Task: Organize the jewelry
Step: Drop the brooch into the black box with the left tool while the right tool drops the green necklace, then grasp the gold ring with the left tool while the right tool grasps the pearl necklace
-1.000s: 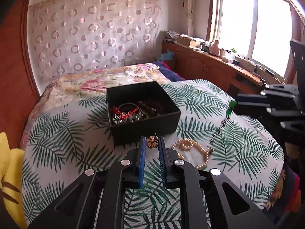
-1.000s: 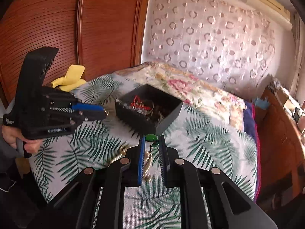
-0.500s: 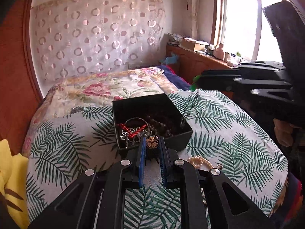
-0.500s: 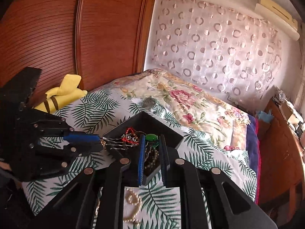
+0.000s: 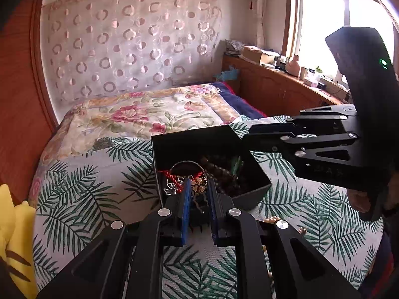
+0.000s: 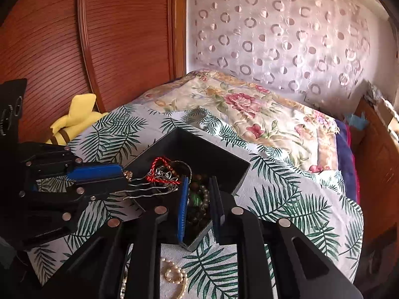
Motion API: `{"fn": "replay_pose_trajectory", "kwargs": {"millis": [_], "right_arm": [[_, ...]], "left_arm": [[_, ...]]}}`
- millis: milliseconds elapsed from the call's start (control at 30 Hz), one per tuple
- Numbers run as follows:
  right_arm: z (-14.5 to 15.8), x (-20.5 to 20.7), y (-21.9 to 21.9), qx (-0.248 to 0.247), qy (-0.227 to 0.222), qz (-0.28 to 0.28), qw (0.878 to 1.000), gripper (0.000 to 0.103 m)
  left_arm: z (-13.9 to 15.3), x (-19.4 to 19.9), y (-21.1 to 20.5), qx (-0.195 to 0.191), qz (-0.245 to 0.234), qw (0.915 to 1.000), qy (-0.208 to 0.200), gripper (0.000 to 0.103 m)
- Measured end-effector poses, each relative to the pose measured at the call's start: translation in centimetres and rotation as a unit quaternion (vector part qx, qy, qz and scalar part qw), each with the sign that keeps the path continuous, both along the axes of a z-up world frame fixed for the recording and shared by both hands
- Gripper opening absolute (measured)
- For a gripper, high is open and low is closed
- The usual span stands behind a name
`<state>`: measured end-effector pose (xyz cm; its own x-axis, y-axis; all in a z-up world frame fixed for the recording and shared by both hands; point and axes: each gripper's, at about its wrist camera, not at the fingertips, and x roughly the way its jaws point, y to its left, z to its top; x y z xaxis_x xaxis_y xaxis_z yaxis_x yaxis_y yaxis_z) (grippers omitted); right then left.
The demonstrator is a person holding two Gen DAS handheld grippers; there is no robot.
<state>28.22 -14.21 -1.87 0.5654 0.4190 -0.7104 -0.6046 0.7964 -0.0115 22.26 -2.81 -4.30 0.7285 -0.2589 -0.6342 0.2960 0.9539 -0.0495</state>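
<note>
A black open box point(image 5: 251, 194) point(image 6: 219, 159) sits on the palm-leaf bedspread, holding a red cord, silver pieces and dark beads. My left gripper point(image 5: 198, 186) is shut on a flower-headed hairpin point(image 5: 198, 185) over the box's near edge; its wavy prongs point(image 6: 149, 189) reach into the box in the right wrist view. My right gripper point(image 6: 198, 190) stands open over the box's corner; the green-bead necklace point(image 6: 195, 199) lies in the box below it. A pearl bracelet point(image 6: 174, 275) lies on the bedspread near the box.
A yellow plush toy point(image 6: 74, 122) lies at the bed's left side by the wooden headboard point(image 6: 74, 49). A floral quilt point(image 5: 154, 114) covers the far bed. A wooden cabinet point(image 5: 281, 92) with clutter runs under the window.
Both grippers moved in over the box. The right gripper opened and the green-bead necklace dropped into the box. The left gripper still holds the hairpin.
</note>
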Motion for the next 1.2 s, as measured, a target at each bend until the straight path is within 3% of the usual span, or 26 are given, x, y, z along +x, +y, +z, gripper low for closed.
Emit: {"fn": "replay_pose_trajectory", "kwargs": {"millis": [67,333,500,900,1000,1200], "right_arm": [[-0.1,0.0,-0.4,0.008,0.004,-0.003,1.000,0.029],[-0.5,-2.2,-3.0,0.015,0.004,-0.009,1.000,0.029],[-2.0,-5.0,-4.7,0.009,0.013,0.000,1.000,0.029],[-6.0,-9.9,-6.9,-0.008,0.044,0.012,0.999,0.029],[-6.6,-10.1,-6.9,-0.008,0.053,0.014,0.998,0.029],[-7.6,-10.3,-6.5,-0.017,0.059,0.018,0.998,0.029]], "left_arm": [[0.0,0.6,0.1,-0.001,0.001,1.0000,0.002,0.012],[0.6,2.9,-0.5,-0.003,-0.002,1.0000,0.005,0.012],[0.6,3.1,-0.6,-0.009,0.003,0.9999,0.005,0.038],[-0.9,-2.3,-0.5,-0.014,-0.007,0.9999,0.005,0.050],[-1.8,-3.6,-0.6,-0.013,-0.013,0.9997,0.018,0.050],[-1.2,-4.0,0.0,-0.010,-0.014,0.9998,0.008,0.050]]}}
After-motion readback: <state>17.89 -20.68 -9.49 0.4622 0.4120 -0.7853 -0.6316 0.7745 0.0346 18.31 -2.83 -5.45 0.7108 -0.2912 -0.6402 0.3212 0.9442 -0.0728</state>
